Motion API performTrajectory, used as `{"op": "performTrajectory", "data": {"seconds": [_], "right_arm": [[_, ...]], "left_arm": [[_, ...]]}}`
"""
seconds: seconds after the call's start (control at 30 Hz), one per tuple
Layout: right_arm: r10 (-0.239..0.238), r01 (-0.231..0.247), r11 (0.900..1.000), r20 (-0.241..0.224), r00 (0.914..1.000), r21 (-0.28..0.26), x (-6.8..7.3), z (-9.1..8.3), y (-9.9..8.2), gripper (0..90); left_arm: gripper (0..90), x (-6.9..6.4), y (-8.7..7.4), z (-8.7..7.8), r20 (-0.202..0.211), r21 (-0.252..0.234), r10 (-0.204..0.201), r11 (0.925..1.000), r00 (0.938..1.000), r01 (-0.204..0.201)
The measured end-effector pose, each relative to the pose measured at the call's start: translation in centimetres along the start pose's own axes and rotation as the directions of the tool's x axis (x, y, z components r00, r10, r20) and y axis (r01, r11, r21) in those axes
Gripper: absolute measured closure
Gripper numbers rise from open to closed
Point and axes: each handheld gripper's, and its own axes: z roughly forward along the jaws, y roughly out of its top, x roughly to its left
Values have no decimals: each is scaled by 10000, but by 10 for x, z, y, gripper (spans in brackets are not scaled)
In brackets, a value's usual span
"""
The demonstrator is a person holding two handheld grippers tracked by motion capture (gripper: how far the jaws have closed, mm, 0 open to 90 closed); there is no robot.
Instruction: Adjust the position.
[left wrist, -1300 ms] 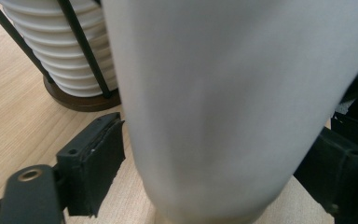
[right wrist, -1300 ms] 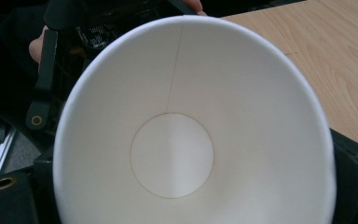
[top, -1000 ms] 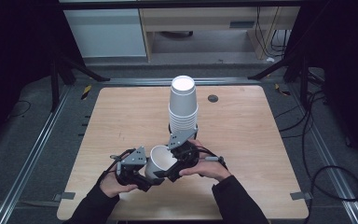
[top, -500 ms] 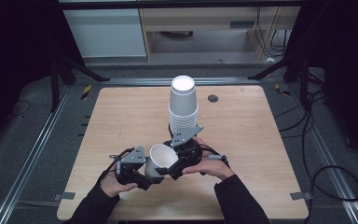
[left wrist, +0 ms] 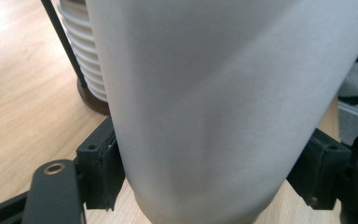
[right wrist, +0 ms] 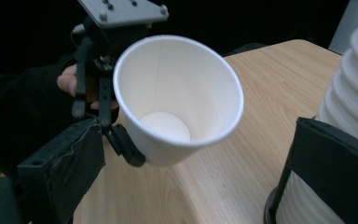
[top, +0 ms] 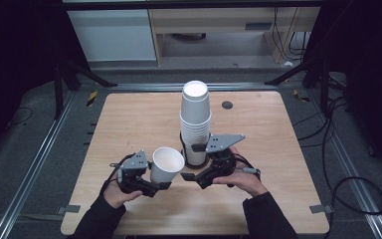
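The left gripper (top: 155, 185) is clamping a smooth white paper cup (top: 166, 165) between both black pads, tilting its round mouth upward, at 6 o'clock on the pale wood-grain table (top: 129, 119). At the cup's 3 o'clock, the right gripper (top: 191, 175) is standing wide apart beside the tall ribbed stack of paper cups (top: 195, 122), gripping nothing.

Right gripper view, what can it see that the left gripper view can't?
The right gripper view looks into the loose cup: open mouth, bare white bottom, nothing inside. It also catches the left gripper clamping that cup, and a hand behind it. The left gripper view presses against the cup's outer wall between its own jaws. Both share the cup, the cup stack and the table.
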Motion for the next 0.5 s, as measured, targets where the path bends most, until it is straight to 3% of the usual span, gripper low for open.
{"op": "performTrajectory", "data": {"seconds": [0.23, 0.5], "right_arm": [[649, -652, 9967, -72, 9979, -488, 0, 2, -15, 35], [899, -944, 9923, -571, 9943, -799, 4, 19, -15, 36]], "left_arm": [[230, -10, 9, -4, -139, -662, 97, 9977, 9999, -106], [230, -15, 12, 0, -199, -746, 168, 9970, 9997, -183]]}}
